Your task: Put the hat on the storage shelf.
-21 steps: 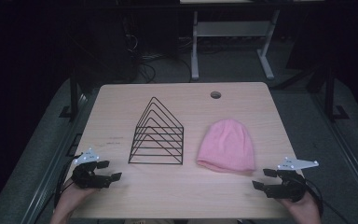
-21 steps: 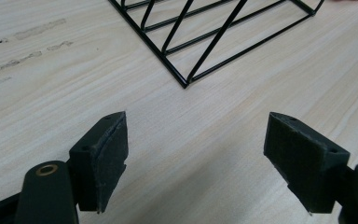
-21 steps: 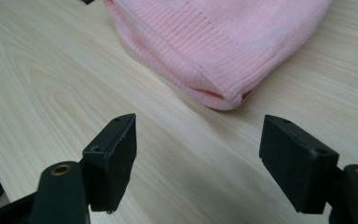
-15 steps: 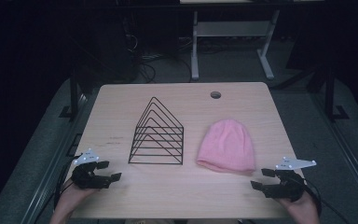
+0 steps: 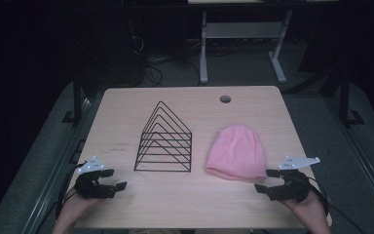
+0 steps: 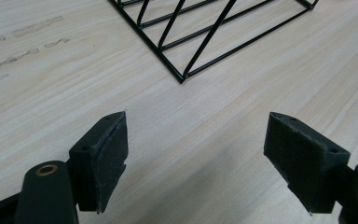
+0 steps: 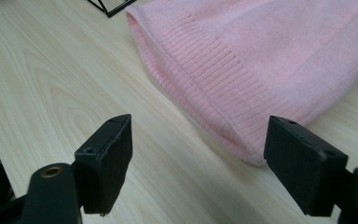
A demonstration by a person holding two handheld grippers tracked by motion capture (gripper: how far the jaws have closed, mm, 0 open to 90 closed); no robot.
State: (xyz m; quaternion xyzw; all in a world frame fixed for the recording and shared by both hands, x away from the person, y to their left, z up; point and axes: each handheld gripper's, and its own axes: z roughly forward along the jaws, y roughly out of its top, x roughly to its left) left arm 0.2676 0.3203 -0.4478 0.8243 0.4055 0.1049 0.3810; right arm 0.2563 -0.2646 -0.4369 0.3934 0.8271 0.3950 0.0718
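A: Item one, the light wood-grain table point(image 5: 126, 122): it takes up the middle of the high view, with a small round cable hole point(image 5: 225, 99) near its far edge, upper centre of the frame

B: Item two, the black wire rack of nested triangles point(image 5: 164, 141): standing upright, left of centre in the high view. In the left gripper view its near corner point(image 6: 182, 77) sits at upper centre, well short of the jaws

A: Item three, the pink knitted beanie with a ribbed hem point(image 5: 237, 151): lying flat on the table, right of centre, just beside the rack but not touching it, hem towards the bottom of the frame. In the right gripper view the beanie point(image 7: 270, 56) covers the upper right, the ribbed hem running down towards the right-hand jaw

B: Item four, the left gripper point(image 5: 115, 179): lower left of the high view, held in a hand at the table's near edge. Jaws spread wide, bare tabletop between them, gripping nothing

A: Item five, the right gripper point(image 5: 266, 180): lower right, just beside the beanie's hem. Jaws likewise spread wide and pinching nothing; the hem's corner lies close ahead of the right-hand jaw, and I cannot tell whether it touches

B: Both carry a grey three-cornered plate on top
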